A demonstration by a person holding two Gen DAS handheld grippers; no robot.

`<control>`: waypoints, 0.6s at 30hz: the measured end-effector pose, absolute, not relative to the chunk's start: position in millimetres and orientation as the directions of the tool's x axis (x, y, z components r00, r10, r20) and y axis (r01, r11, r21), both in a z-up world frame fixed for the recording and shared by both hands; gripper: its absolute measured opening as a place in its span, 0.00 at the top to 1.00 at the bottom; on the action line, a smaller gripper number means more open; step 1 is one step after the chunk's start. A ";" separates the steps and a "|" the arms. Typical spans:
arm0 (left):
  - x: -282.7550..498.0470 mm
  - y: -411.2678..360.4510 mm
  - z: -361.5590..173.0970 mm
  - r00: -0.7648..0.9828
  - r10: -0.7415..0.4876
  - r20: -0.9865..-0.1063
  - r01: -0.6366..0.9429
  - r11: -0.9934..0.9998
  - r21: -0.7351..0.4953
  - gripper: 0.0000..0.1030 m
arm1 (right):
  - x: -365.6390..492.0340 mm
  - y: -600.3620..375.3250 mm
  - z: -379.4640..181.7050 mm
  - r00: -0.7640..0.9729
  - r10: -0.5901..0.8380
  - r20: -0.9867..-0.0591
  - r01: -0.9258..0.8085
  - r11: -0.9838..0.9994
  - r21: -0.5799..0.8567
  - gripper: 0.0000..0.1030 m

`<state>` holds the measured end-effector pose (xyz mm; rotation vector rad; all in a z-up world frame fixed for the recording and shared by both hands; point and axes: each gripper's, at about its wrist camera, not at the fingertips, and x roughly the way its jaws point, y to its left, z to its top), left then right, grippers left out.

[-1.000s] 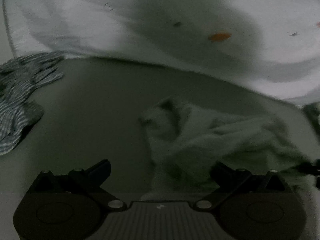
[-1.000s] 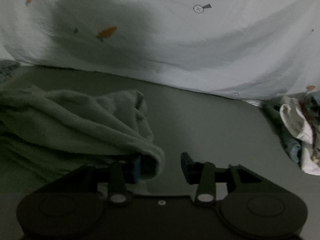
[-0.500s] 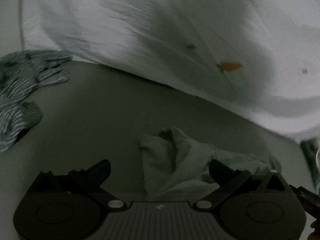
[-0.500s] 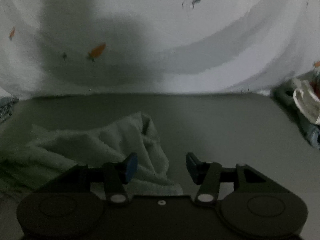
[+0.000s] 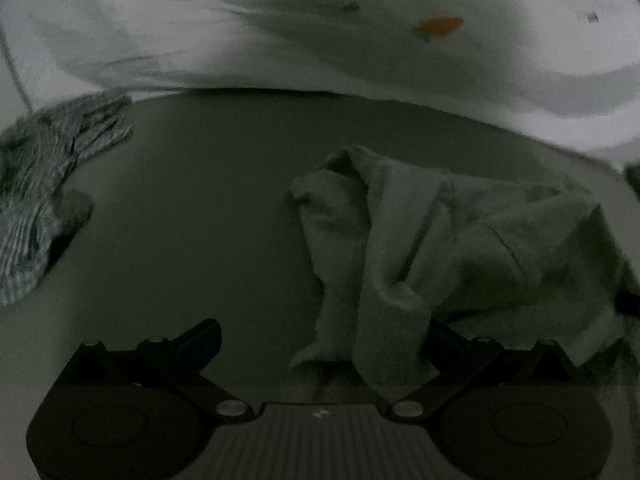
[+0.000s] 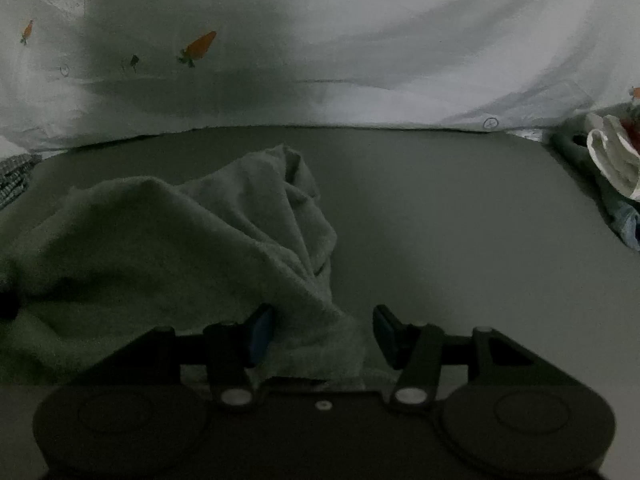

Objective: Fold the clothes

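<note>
Left wrist view: left tool (image 5: 320, 334) open, crumpled towel (image 5: 440, 240) at 3 o'clock.
Right wrist view: right tool (image 6: 324, 334) open, towel (image 6: 200, 240) corner between jaws, unclamped.

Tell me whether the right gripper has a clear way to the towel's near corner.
Probably yes: the right gripper stands open with the green towel corner already lying between its fingers, nothing covering it.

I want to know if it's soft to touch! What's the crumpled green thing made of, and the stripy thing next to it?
The green towel looks like terry cloth: its surface is fuzzy and nappy, its folds thick and soft, its finish matte. The striped garment looks like a thin knit, probably cotton: fine grey and white stripes, lying limp and flat. The dim light leaves the exact fibres unsure.
</note>
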<state>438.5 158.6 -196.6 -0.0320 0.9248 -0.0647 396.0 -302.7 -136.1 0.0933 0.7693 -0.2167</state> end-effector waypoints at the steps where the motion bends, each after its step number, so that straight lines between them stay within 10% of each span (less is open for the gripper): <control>1: 434.6 160.2 -194.9 0.602 -0.075 -0.795 0.034 0.997 -0.069 0.00 | 393.4 -302.6 -133.4 0.705 -0.156 -0.692 0.225 0.974 0.009 0.46; 18: 372.3 185.8 -198.9 0.554 -0.098 -0.827 0.010 0.994 -0.111 0.00 | 296.1 -332.6 -160.1 0.607 -0.036 -0.794 0.385 0.887 0.254 0.45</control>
